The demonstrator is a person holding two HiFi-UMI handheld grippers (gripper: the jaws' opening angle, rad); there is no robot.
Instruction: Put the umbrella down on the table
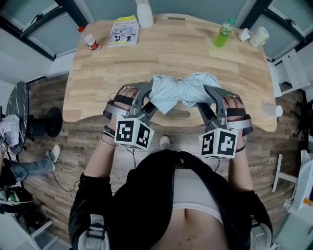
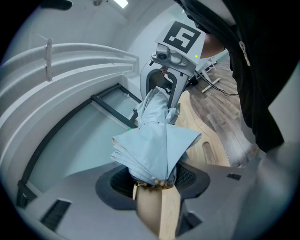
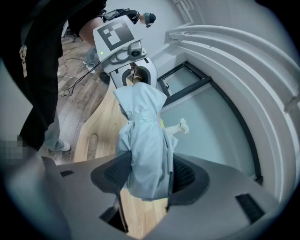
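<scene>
A folded light-blue umbrella (image 1: 182, 92) lies crosswise between my two grippers, just over the near edge of the wooden table (image 1: 171, 53). My left gripper (image 1: 149, 104) is shut on its left end and my right gripper (image 1: 206, 100) is shut on its right end. In the left gripper view the fanned fabric of the umbrella (image 2: 157, 145) fills the jaws of the left gripper (image 2: 154, 180), with the right gripper (image 2: 171, 61) facing it beyond. The right gripper view has the umbrella (image 3: 145, 145) bunched in the right gripper (image 3: 145, 176), opposite the left gripper (image 3: 124, 51). Whether the umbrella touches the table I cannot tell.
Along the table's far edge stand a red-capped bottle (image 1: 89, 40), a booklet (image 1: 124, 30), a white bottle (image 1: 144, 13), a green bottle (image 1: 223, 34) and white cups (image 1: 258, 36). A dark stool (image 1: 46, 122) and cables are on the floor at left.
</scene>
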